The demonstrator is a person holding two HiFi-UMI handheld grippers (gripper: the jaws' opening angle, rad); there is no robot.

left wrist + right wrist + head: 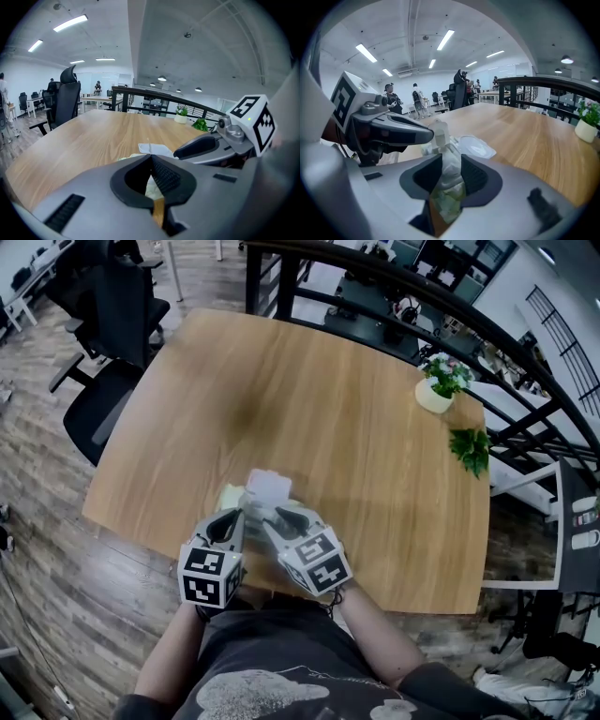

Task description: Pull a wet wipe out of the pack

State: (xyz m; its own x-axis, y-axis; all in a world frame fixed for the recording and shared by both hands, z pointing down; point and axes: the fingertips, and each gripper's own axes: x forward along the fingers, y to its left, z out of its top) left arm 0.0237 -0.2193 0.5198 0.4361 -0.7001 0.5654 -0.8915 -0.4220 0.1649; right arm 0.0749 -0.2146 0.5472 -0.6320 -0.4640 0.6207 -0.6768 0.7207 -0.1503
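Observation:
A pale green and white wipe pack [265, 491] lies near the front edge of the wooden table [309, 399], with its white lid [476, 146] flipped open. My right gripper [272, 521] is shut on the pack's crumpled film [449, 180], which fills the gap between its pads. My left gripper [236, 515] is shut, its tips pinched together at a white tuft of wipe [437, 130] that sticks up from the pack. In the left gripper view the left gripper [150, 157] hides the pinched spot, and the right gripper's finger [197, 146] lies just beyond.
A potted plant [436, 388] and a green sprig [472, 448] sit at the table's far right. Black office chairs [112, 324] stand to the left, a dark railing [450, 315] runs behind. The person's torso is right at the table's front edge.

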